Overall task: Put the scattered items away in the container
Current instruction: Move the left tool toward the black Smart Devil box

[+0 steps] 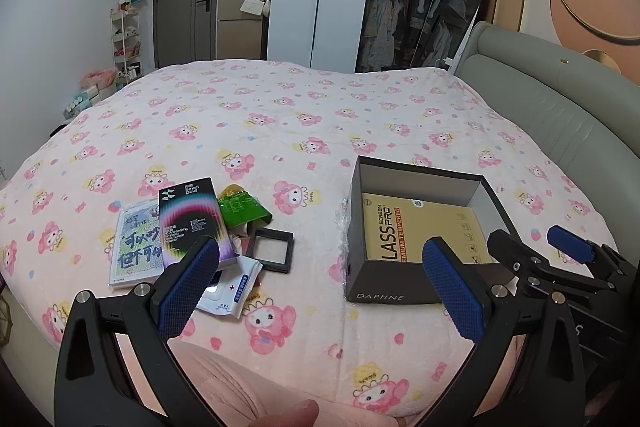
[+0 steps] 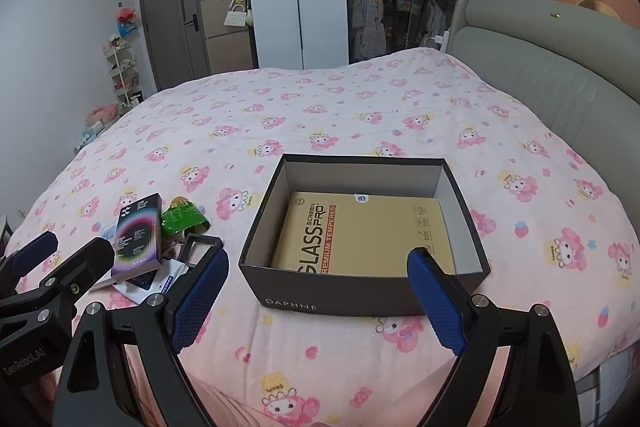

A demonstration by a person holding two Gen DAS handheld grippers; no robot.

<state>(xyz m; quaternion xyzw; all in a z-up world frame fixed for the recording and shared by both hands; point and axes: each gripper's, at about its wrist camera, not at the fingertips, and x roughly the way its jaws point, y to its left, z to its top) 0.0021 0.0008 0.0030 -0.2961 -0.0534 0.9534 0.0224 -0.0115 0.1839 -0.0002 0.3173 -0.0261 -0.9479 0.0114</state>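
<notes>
Both tongs, left gripper (image 1: 324, 279) and right gripper (image 2: 320, 291), spread wide, empty. Ahead right: open box (image 2: 360, 297), near edge unobstructed. Ahead left: clustered items (image 1: 192, 227).

Left gripper (image 1: 326, 289): black plastic frame, two fingers faced with blue cross-hatched pads (image 1: 188, 291). Silver screw heads (image 1: 83, 295) are being shown at the finger pivots. Right gripper (image 2: 316, 299): same black frame, blue textured pads, silver screws. White lettering is being seen on the black body at the right view's lower left.
</notes>
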